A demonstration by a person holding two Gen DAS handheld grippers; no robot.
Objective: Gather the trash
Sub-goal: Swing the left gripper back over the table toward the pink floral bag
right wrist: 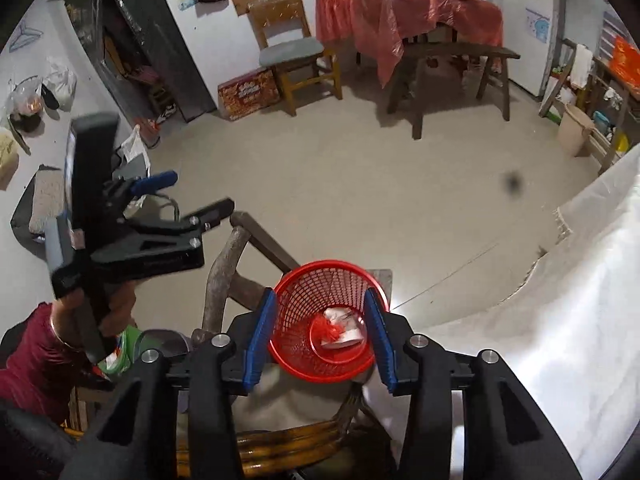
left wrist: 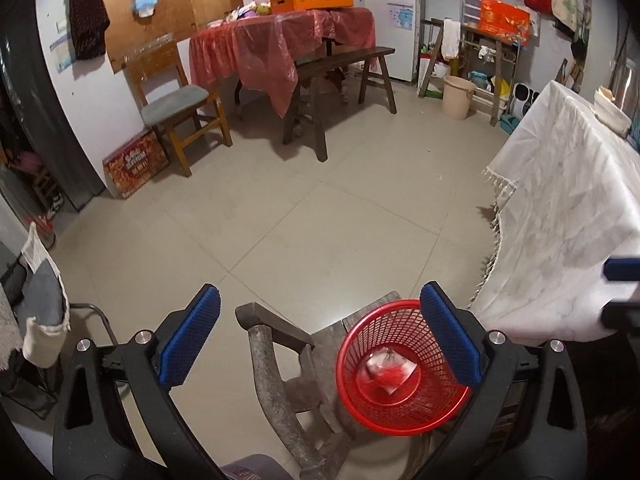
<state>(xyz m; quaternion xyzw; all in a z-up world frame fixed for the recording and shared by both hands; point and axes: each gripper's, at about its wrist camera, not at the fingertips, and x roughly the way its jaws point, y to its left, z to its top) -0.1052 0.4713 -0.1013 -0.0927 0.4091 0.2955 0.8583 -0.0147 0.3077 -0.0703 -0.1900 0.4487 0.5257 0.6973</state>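
A red mesh basket [left wrist: 400, 368] stands on a low wooden stool [left wrist: 288, 360]. Inside it lies trash: a clear wrapper with red shreds [left wrist: 390, 372]. My left gripper [left wrist: 320, 336] is open and empty, held above the stool, its right finger over the basket's rim. In the right wrist view the basket [right wrist: 308, 304] sits between my open right gripper's fingers [right wrist: 320, 332], below them, with the wrapper and red shreds [right wrist: 340, 330] in its bottom. The left gripper [right wrist: 188, 200] shows there at the left, open, held in a hand.
A table with a white cloth [left wrist: 560, 220] is at the right. A wooden chair [left wrist: 176, 96], a dark bench [left wrist: 336, 68] and a table with a red cover [left wrist: 280, 40] stand at the far wall. A red box [left wrist: 134, 164] lies on the tiled floor.
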